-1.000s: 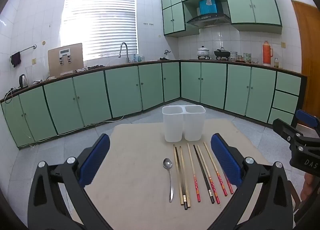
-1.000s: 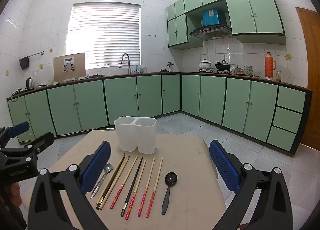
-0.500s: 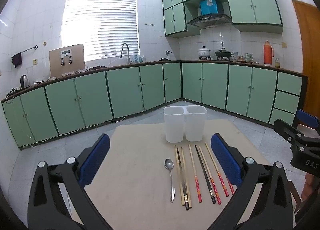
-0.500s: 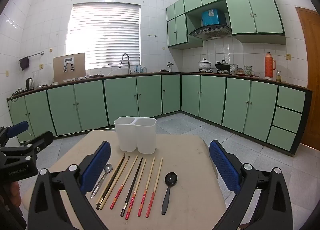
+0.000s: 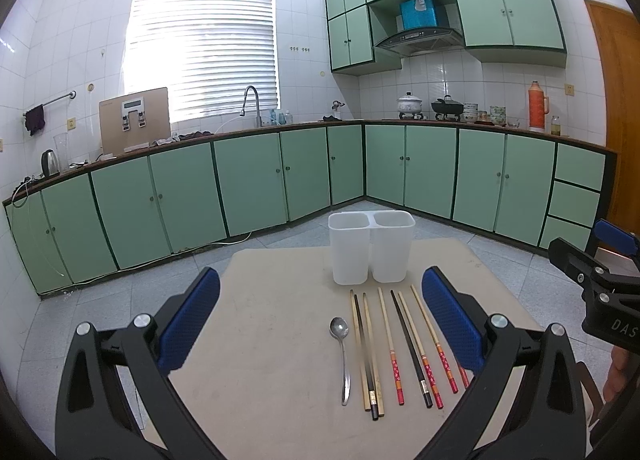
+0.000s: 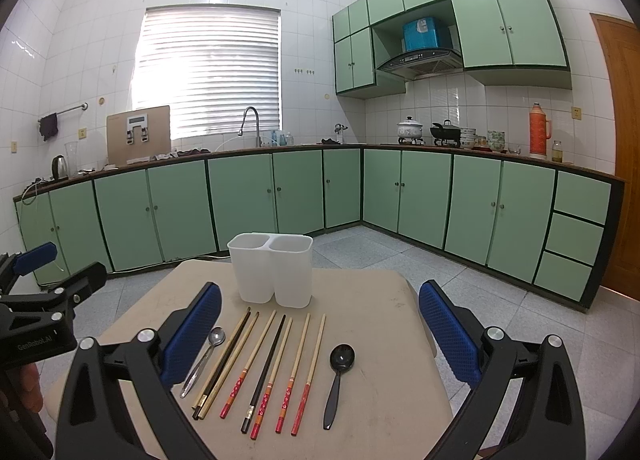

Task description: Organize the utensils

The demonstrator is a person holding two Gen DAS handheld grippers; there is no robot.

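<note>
Both claws wide, empty, chopsticks on table between their fingers.

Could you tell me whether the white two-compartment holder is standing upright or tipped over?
Upright. The white holder stands on its base on the table, both openings facing up.

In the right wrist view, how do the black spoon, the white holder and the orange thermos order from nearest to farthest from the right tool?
1. Black spoon: on the table, between the right tool's fingers.
2. White holder: at the table's far edge.
3. Orange thermos: on the far counter, right.
</note>
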